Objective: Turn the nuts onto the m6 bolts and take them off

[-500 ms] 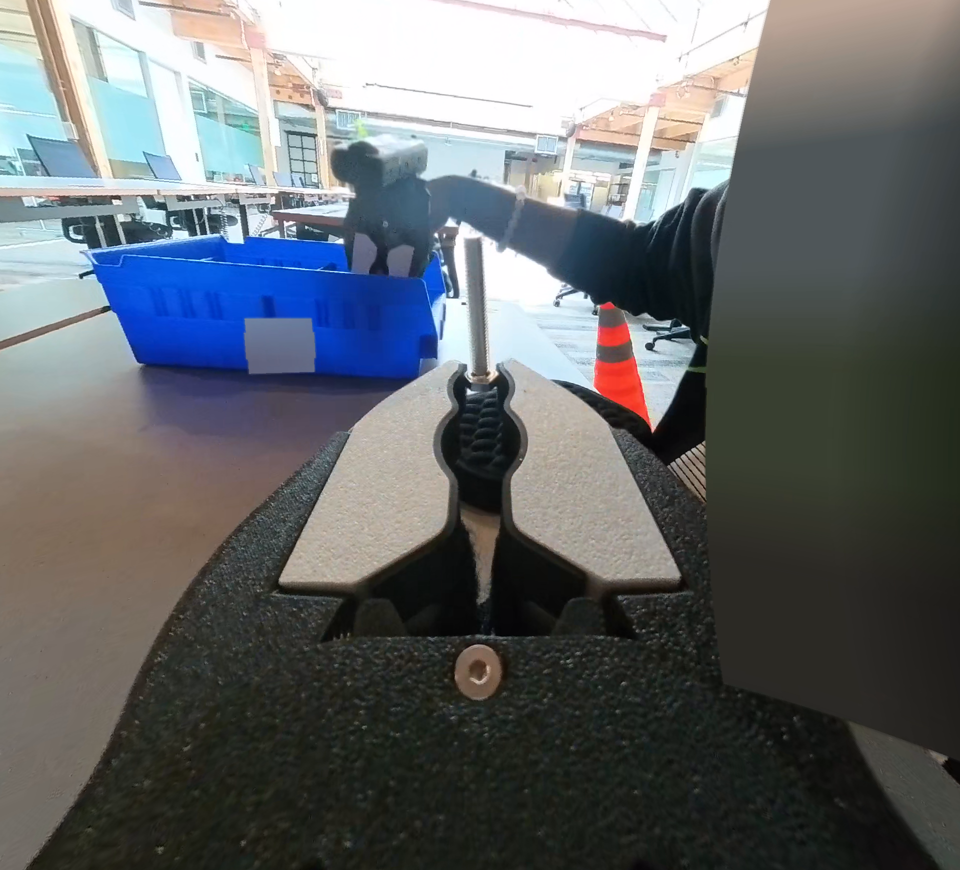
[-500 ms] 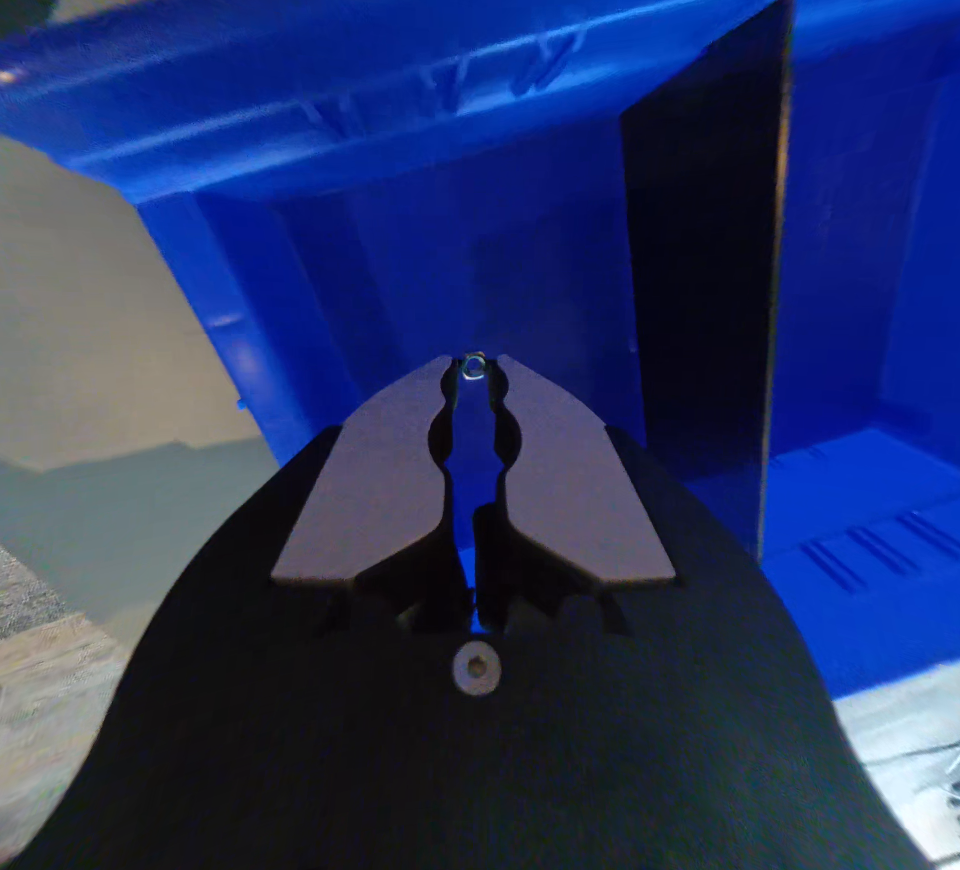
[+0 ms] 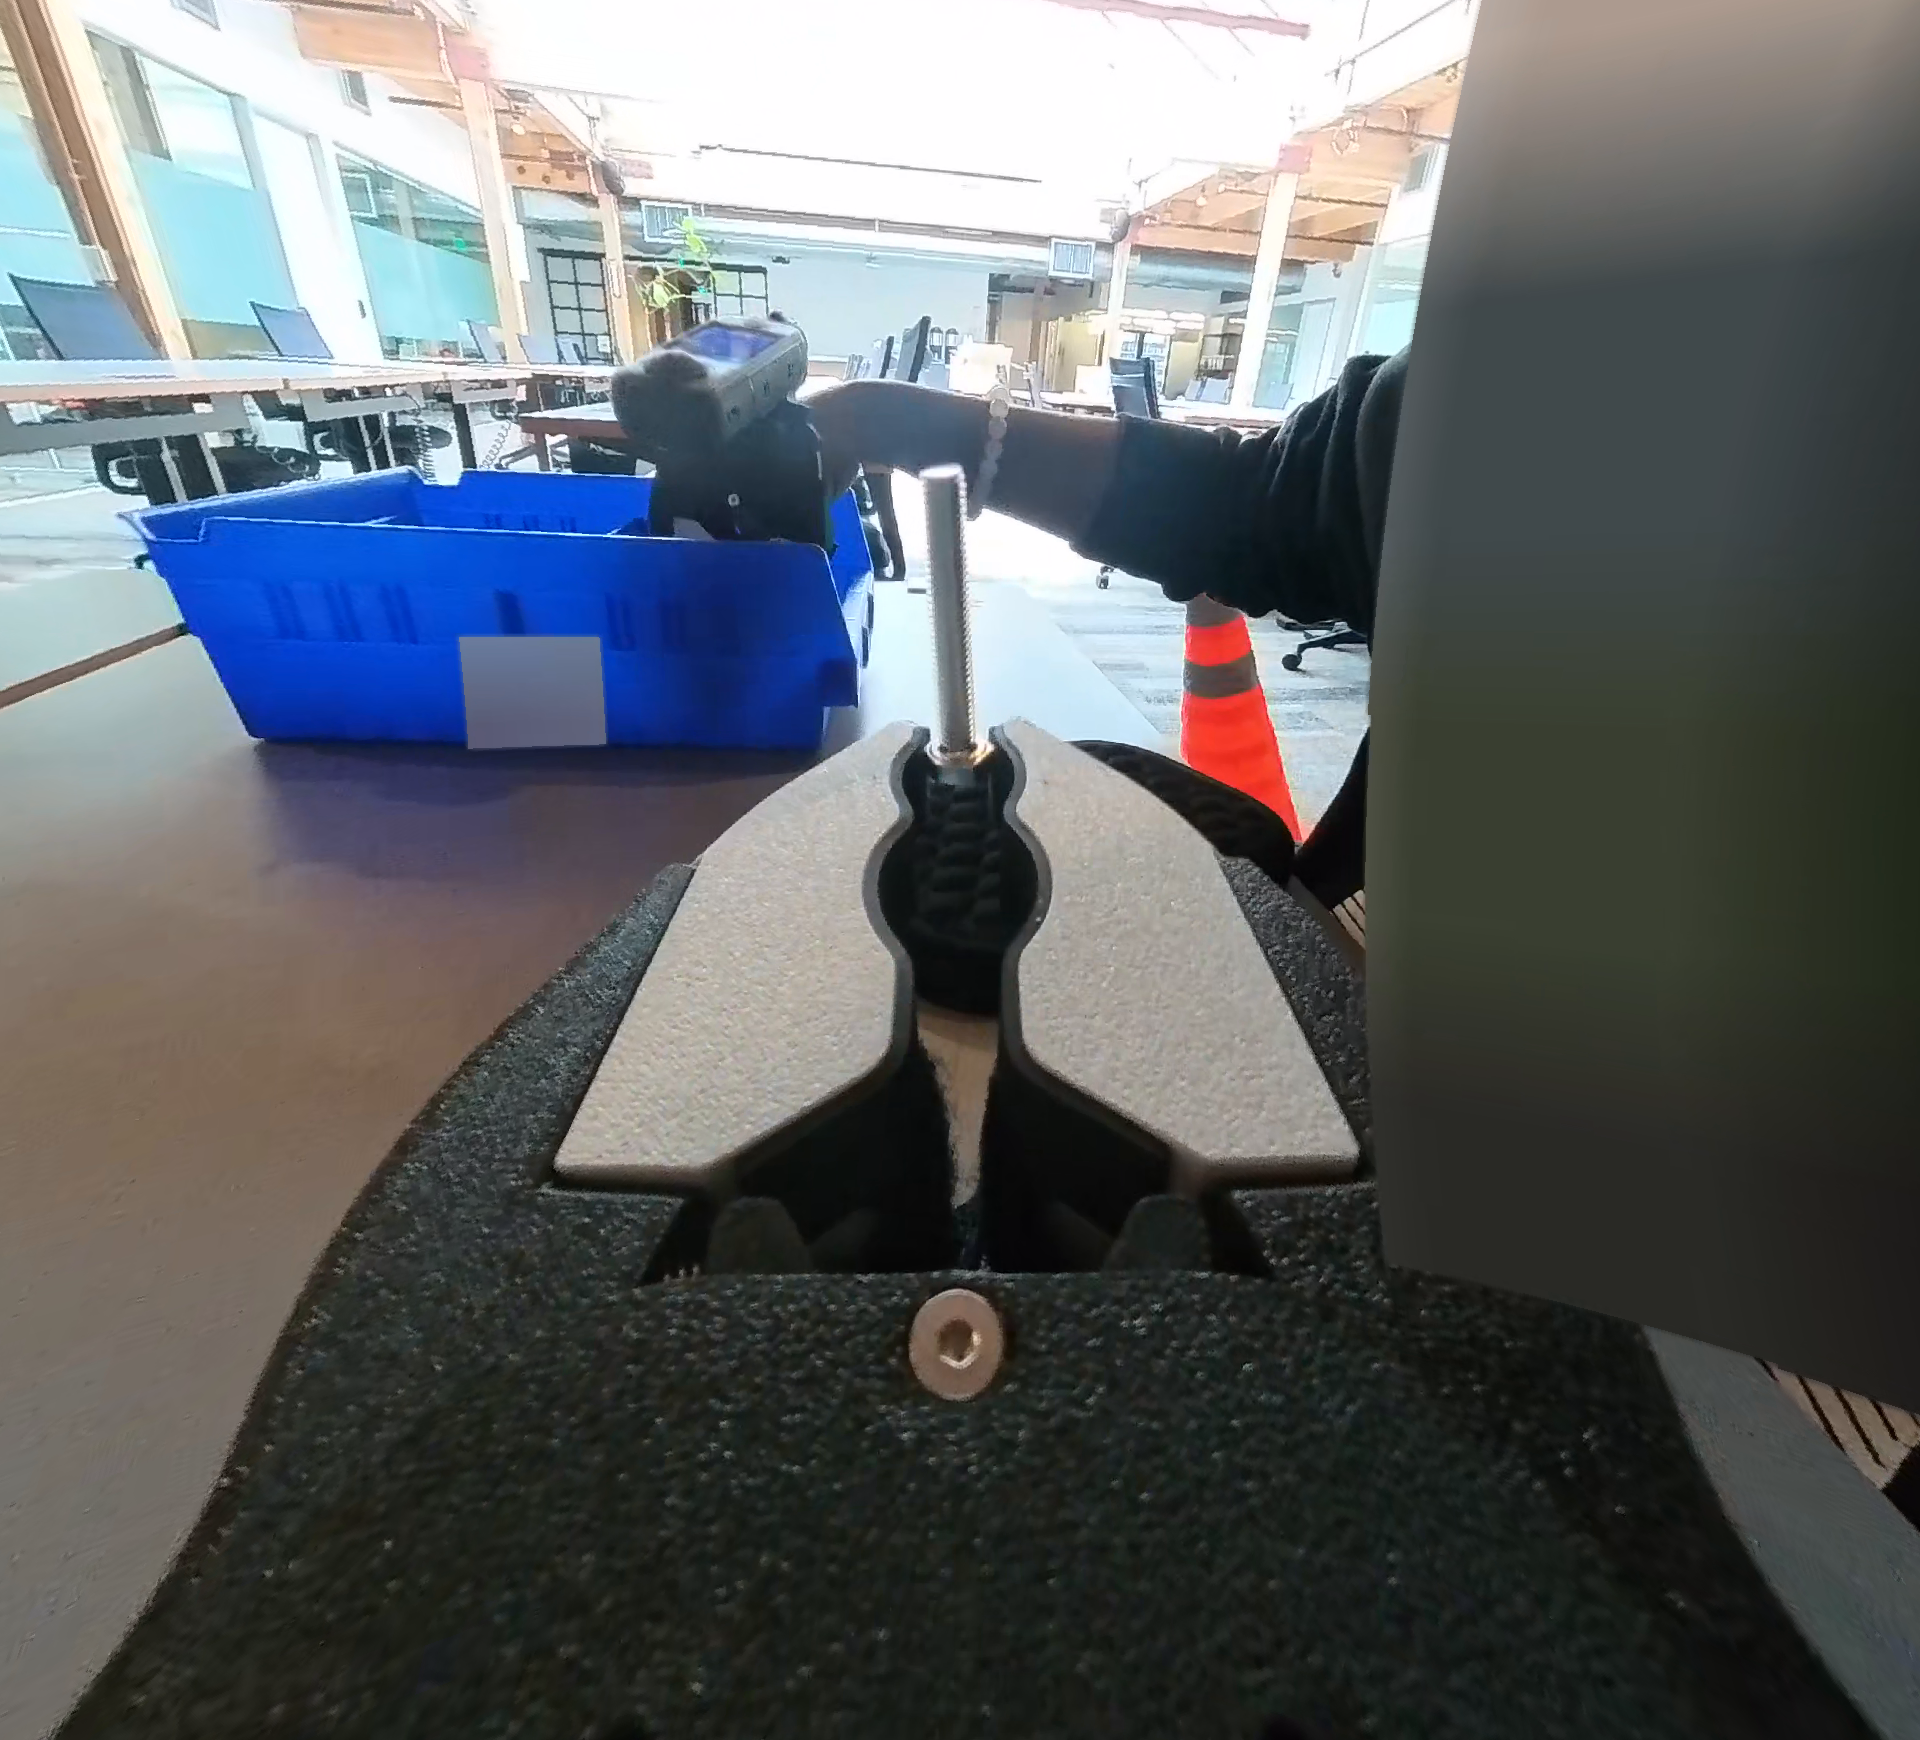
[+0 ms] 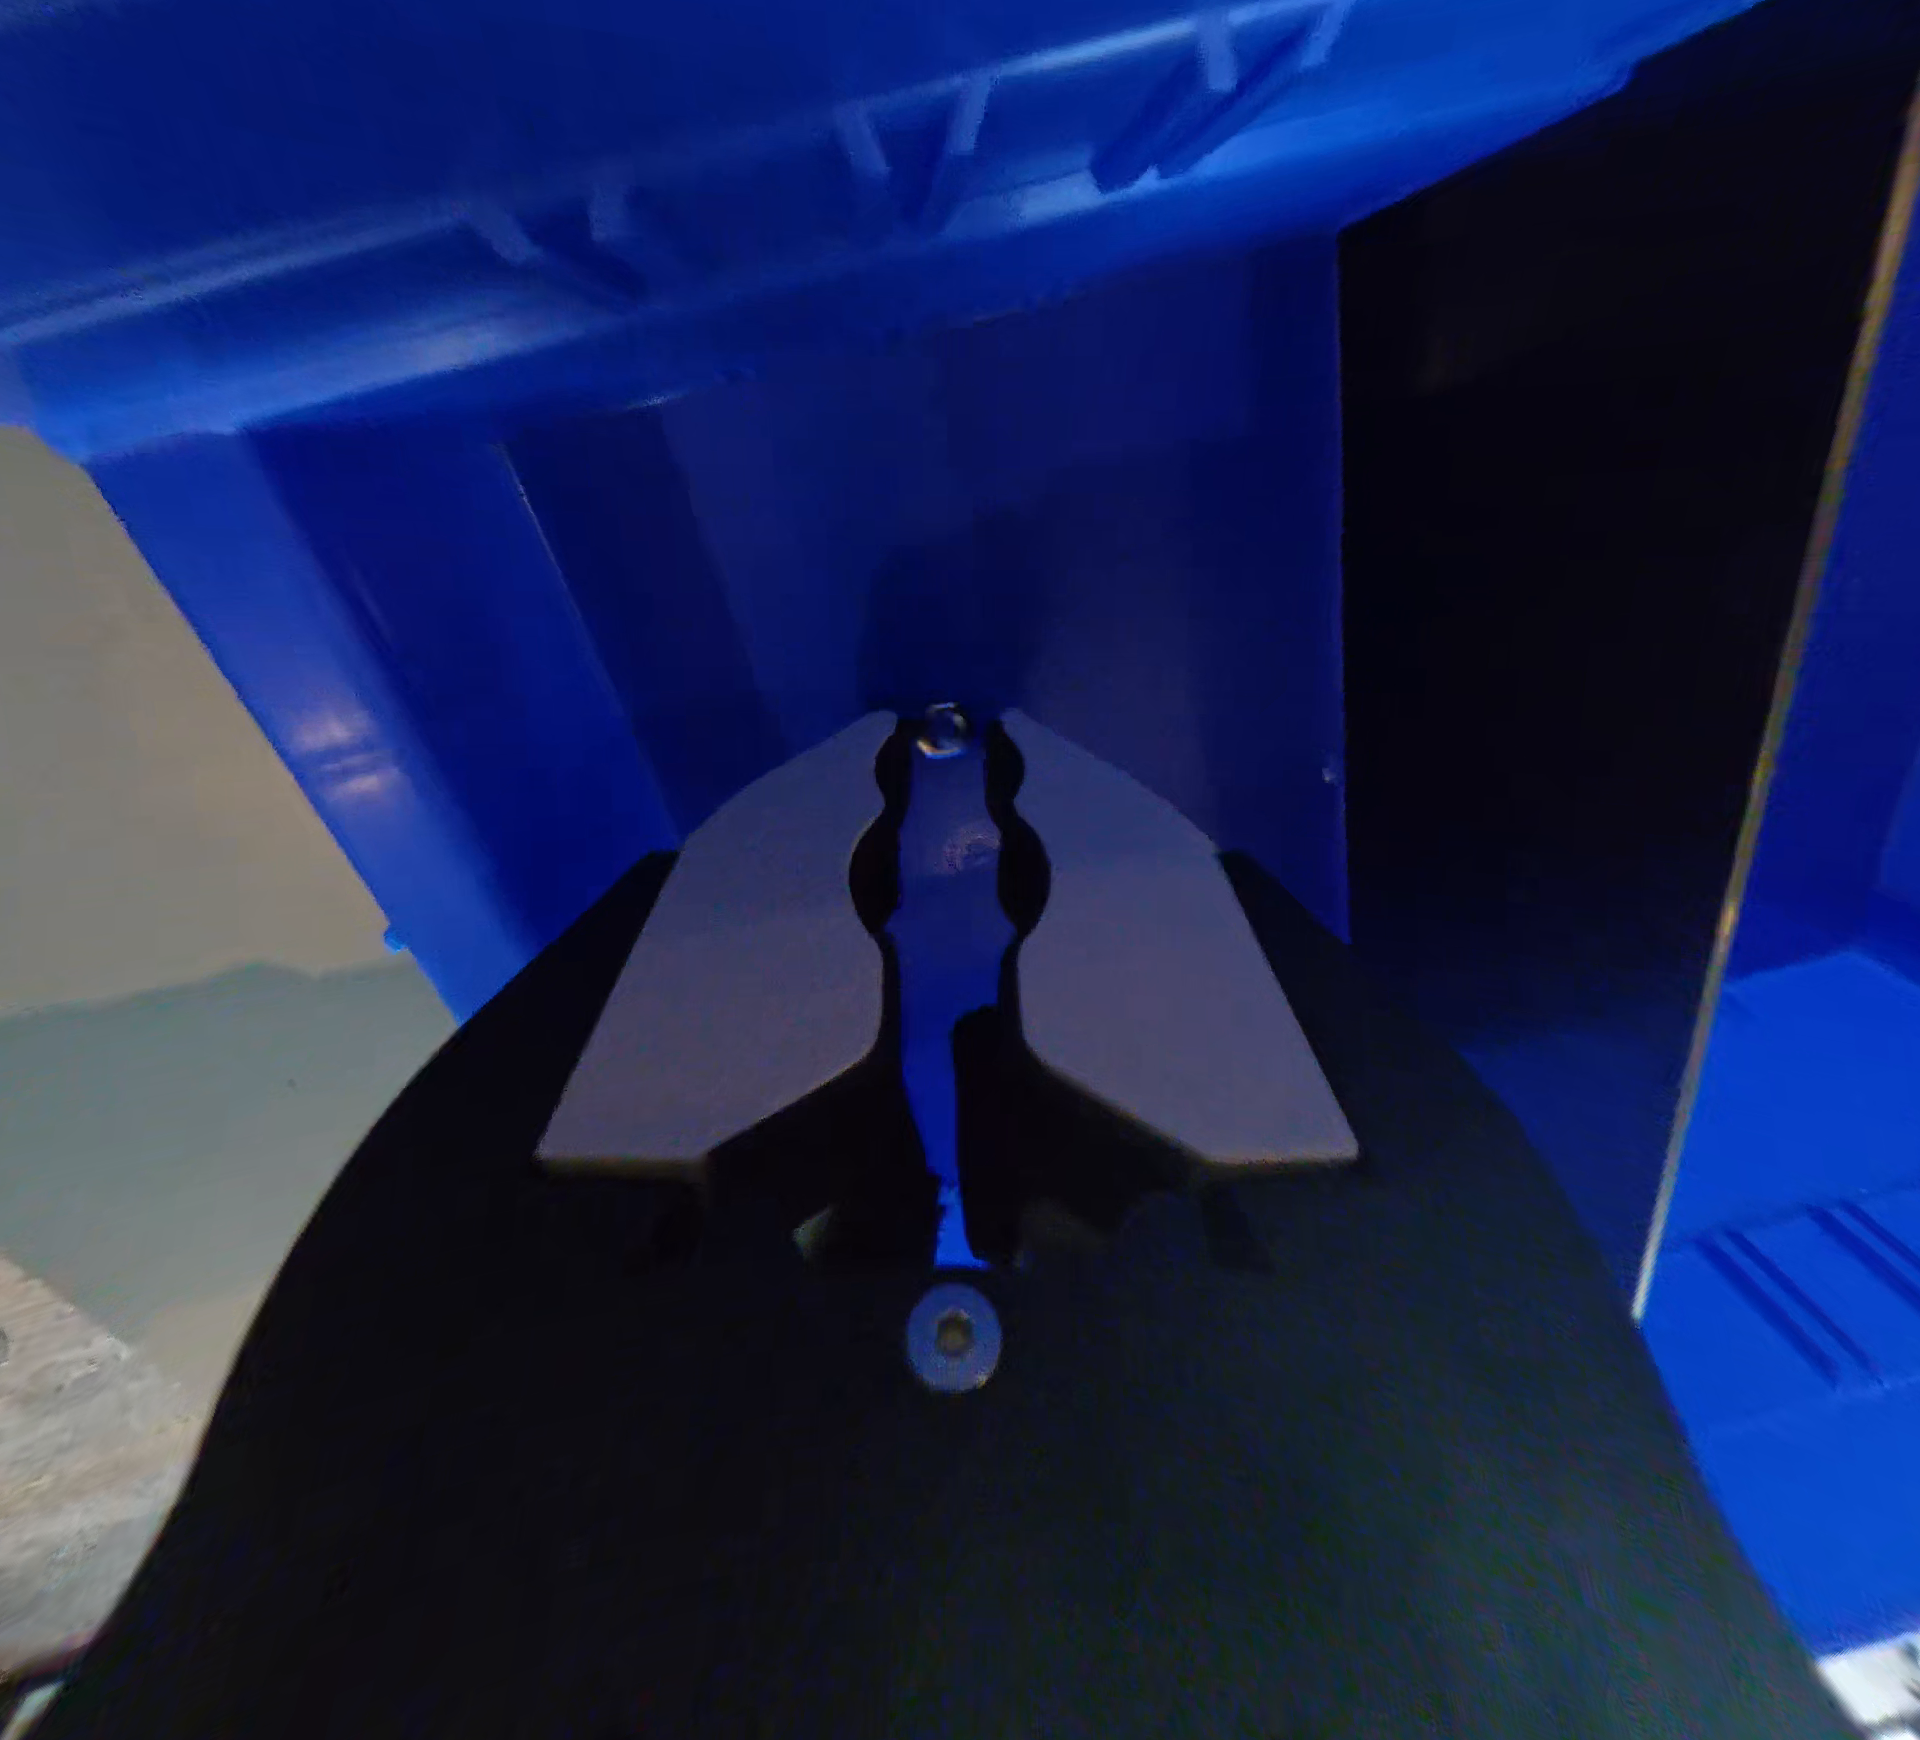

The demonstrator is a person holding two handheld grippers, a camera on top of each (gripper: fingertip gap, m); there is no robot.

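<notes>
Small, hard, slippery nut (image 4: 943, 732) loose between parted right gripper (image 4: 945, 740) tips; left gripper (image 3: 958, 750) clamping stiff bolt (image 3: 951, 610) by head

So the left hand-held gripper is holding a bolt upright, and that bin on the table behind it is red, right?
Not quite: the bin is blue, as the left wrist view shows. The rest stands: the left hand-held gripper holds the bolt upright, and the bin sits on the table behind it.
</notes>
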